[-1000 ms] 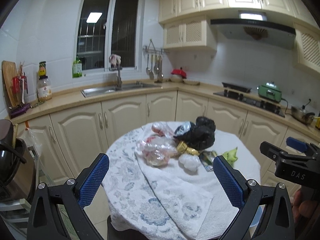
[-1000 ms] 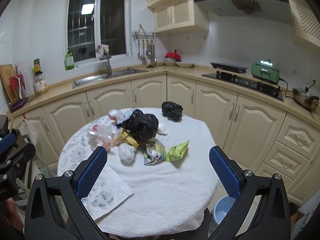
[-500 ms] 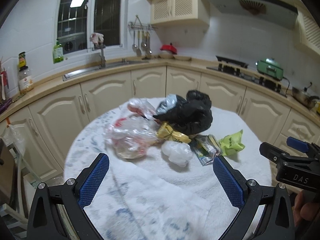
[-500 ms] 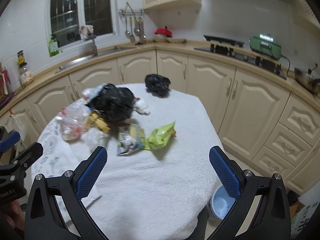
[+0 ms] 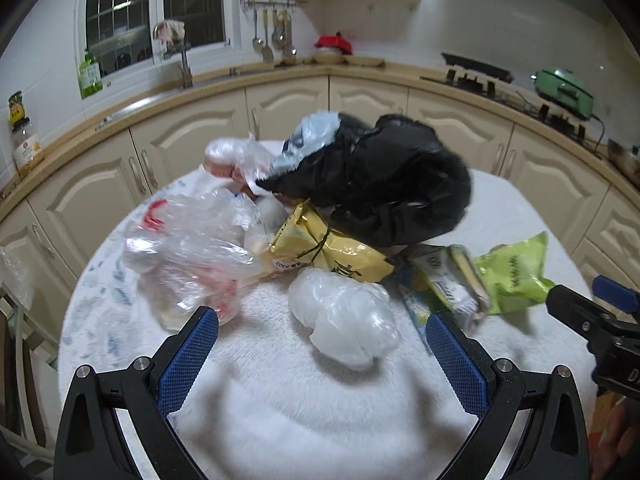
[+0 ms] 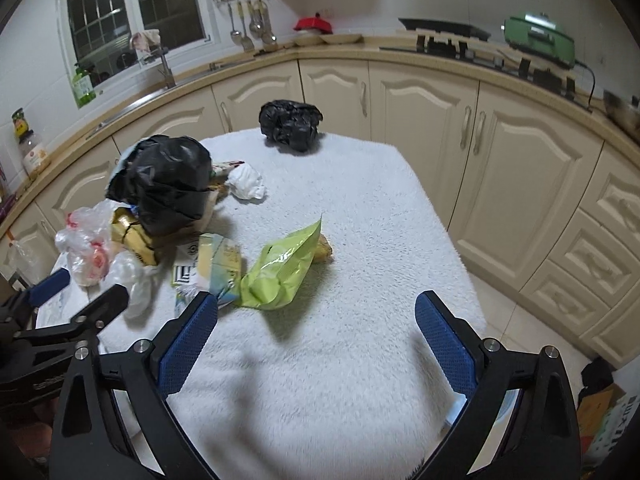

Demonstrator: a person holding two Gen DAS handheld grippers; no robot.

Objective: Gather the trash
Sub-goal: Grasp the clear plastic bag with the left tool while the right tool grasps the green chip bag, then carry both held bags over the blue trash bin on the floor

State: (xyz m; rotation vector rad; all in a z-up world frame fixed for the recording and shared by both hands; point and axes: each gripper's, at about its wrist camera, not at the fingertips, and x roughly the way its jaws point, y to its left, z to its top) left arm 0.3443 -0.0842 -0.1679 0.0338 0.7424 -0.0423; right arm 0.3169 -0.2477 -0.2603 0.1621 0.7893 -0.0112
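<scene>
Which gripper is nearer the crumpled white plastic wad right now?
Left. The left gripper is open with the white plastic wad just ahead between its fingers. The right gripper, also open, sits off to the wad's right, facing the green wrapper.

- Large black plastic bag (image 5: pixel 384 184), crumpled and bulging, sat at the middle of the pile, resting on the yellow wrapper.
- Yellow snack wrapper (image 5: pixel 324 248), creased, lay partly under the black bag.
- Clear plastic bags (image 5: pixel 188 248), crinkled, with red marks, lay at the pile's left.
- White wadded plastic (image 5: pixel 344 316) lay nearest, in front of the yellow wrapper.
- Green pouch (image 6: pixel 280 268), flattened and empty-looking, lay to the right, touching a pale printed packet (image 6: pixel 212 268).
- Small black bag (image 6: pixel 290 124), balled up, sat apart at the far edge.
- White crumpled tissue (image 6: pixel 246 182) lay just beside the large bag.
</scene>
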